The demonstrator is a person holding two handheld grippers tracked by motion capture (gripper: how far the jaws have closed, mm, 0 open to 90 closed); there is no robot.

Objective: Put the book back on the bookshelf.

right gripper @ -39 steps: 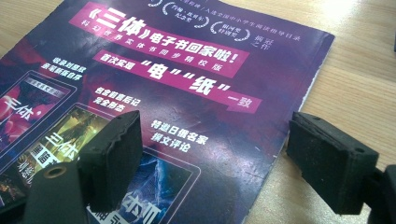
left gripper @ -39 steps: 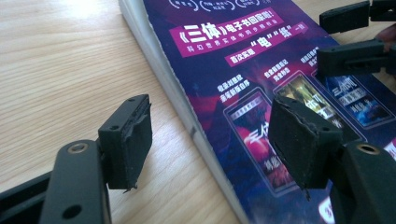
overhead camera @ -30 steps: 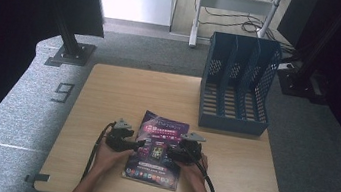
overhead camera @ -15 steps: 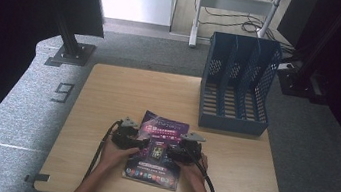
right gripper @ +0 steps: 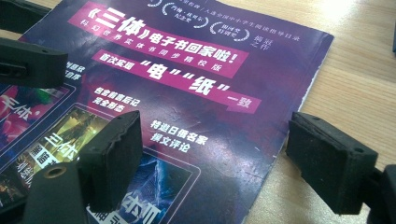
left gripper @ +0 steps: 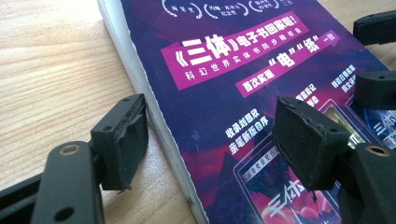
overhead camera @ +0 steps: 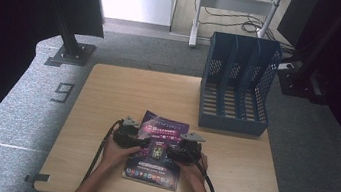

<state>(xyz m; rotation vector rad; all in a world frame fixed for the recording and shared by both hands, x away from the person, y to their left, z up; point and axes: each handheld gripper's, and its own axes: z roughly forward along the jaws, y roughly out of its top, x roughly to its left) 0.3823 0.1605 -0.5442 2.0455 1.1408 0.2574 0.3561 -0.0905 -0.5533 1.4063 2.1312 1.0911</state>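
Note:
A thick purple book (overhead camera: 156,150) with white Chinese lettering lies flat near the table's front edge. My left gripper (overhead camera: 140,141) is open at its left side. In the left gripper view the book (left gripper: 243,70) has one jaw beside its white page edge on the wood and the other over the cover, with the gripper (left gripper: 210,140) straddling that edge. My right gripper (overhead camera: 173,152) is open at the book's right side. In the right gripper view it (right gripper: 215,149) spans the right edge of the book (right gripper: 187,70), one jaw above the cover, one above the table.
A blue mesh file rack (overhead camera: 237,85) with several slots stands upright at the back right of the wooden table (overhead camera: 124,89). Grey carpet, black stand bases and a metal trolley lie beyond the table. Bare wood (left gripper: 51,60) lies left of the book.
My left gripper has slid a little to the right, up against the book's left edge. The right gripper and the book have stayed put.

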